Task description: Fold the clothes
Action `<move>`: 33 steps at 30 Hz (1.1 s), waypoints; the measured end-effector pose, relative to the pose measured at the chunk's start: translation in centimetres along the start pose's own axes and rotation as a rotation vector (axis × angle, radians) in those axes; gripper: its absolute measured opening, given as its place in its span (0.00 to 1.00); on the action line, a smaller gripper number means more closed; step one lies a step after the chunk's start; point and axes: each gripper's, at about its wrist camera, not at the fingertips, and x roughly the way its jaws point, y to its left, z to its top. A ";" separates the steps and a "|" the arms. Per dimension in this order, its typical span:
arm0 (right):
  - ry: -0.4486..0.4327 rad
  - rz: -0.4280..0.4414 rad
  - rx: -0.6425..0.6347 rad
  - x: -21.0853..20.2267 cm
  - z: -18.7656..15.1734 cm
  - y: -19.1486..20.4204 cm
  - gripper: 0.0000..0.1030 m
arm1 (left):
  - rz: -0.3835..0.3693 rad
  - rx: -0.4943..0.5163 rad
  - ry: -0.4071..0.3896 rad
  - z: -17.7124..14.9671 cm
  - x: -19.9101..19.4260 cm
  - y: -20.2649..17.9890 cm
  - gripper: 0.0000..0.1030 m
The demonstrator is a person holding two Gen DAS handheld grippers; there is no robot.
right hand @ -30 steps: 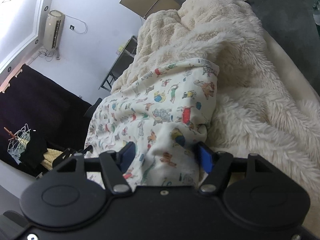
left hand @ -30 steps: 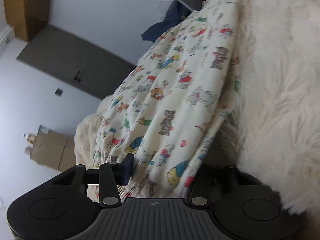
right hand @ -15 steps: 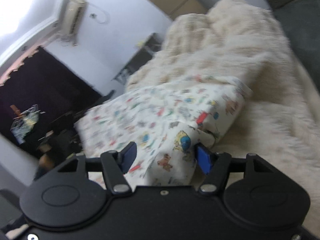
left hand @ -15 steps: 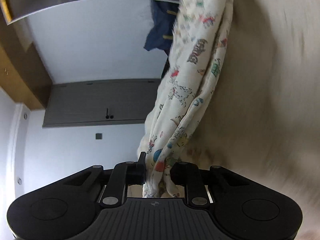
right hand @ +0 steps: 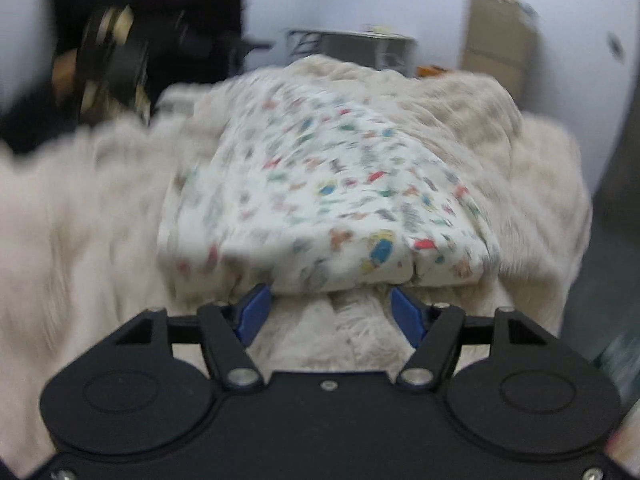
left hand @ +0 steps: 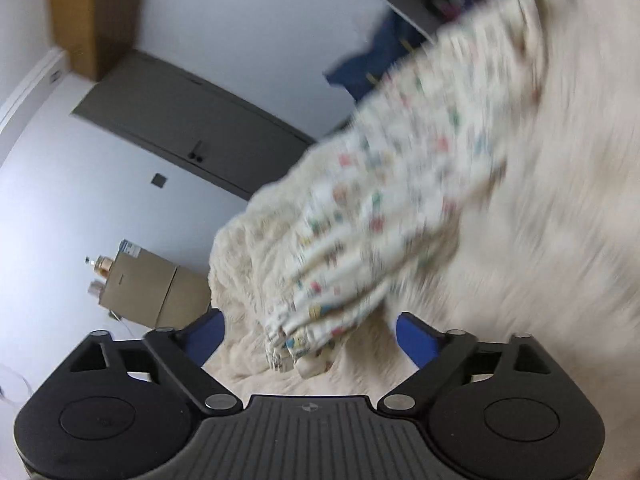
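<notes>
A shaggy cream fleece blanket (right hand: 532,168) covers the bed, with pale walls, one grey door (left hand: 192,128) and one cardboard box (left hand: 148,292) behind. One printed garment (right hand: 332,200), soft white cloth scattered with small coloured figures, lies folded on the fleece just ahead of the right gripper (right hand: 330,314), whose blue-padded jaws stand apart and empty. The left gripper (left hand: 310,338) has just been opening; its jaws are spread wide, the garment's bunched, gathered end (left hand: 304,344) lying loose between them, touching neither pad. Both views are blurred.
</notes>
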 end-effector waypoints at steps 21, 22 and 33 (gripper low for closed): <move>-0.233 0.043 -0.498 1.7 8.2 8.6 0.08 | -0.076 0.006 -0.243 10.7 -1.5 -10.7 0.96; -0.246 0.046 -0.488 1.2 9.2 8.9 0.08 | -0.058 0.000 -0.242 10.9 -1.7 -10.7 0.96; -0.255 -0.002 -0.563 -2.2 10.7 12.8 0.51 | 0.107 -0.118 -0.234 13.9 -2.2 -10.6 0.19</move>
